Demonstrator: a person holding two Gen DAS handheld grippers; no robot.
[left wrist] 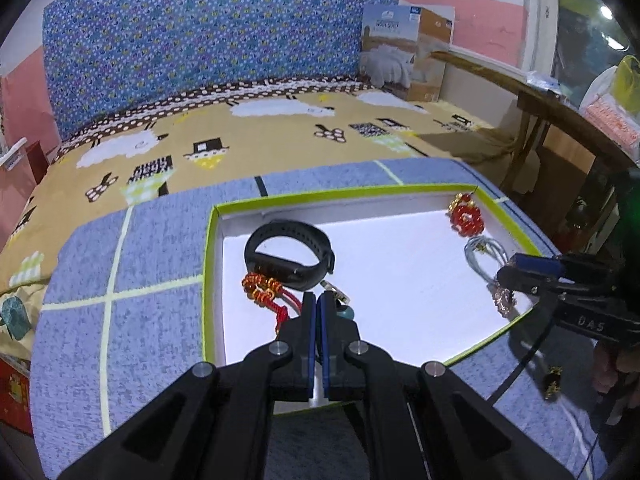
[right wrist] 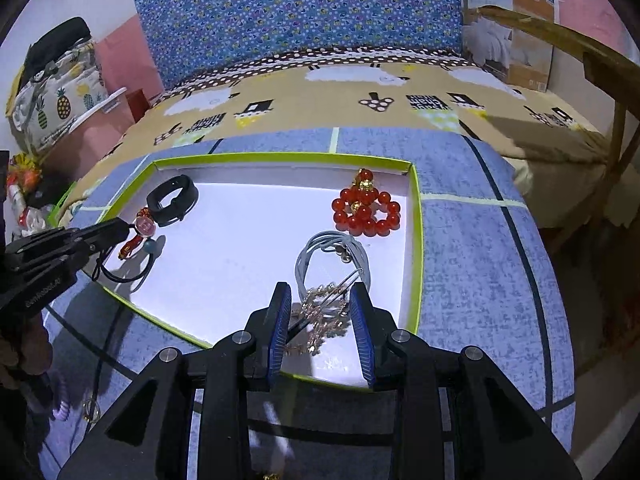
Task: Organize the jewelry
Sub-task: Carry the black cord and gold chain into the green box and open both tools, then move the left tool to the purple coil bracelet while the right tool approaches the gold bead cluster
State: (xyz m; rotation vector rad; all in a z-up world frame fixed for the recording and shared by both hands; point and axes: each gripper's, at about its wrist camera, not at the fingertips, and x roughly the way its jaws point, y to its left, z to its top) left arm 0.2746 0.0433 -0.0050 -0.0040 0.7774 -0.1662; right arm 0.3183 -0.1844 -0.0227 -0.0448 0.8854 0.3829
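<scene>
A white tray with a green rim [left wrist: 208, 264] [right wrist: 416, 240] lies on a blue mat. It holds a black wristband [left wrist: 288, 252] [right wrist: 172, 200], a red knotted cord charm [left wrist: 262, 286] [right wrist: 138, 232], a red bead bracelet [left wrist: 466, 218] [right wrist: 366, 210] and a grey cord necklace [left wrist: 484, 256] [right wrist: 328, 252]. My left gripper [left wrist: 316, 300] [right wrist: 120, 226] is shut low over the tray's left side. A thin black hair tie [right wrist: 120, 278] with a teal bead [left wrist: 347, 313] trails from it. My right gripper [right wrist: 320, 292] [left wrist: 506, 274] grips a rose-gold flower hair clip [right wrist: 324, 312] [left wrist: 504, 300] over the tray's near right corner.
The blue mat [left wrist: 140, 320] covers the table around the tray. A small gold piece [left wrist: 554, 384] [right wrist: 92, 408] and a purple spiral tie [right wrist: 60, 412] lie on it near the front. A sheep-print bed [left wrist: 280, 128] lies beyond, and a wooden frame [left wrist: 532, 120] stands at the right.
</scene>
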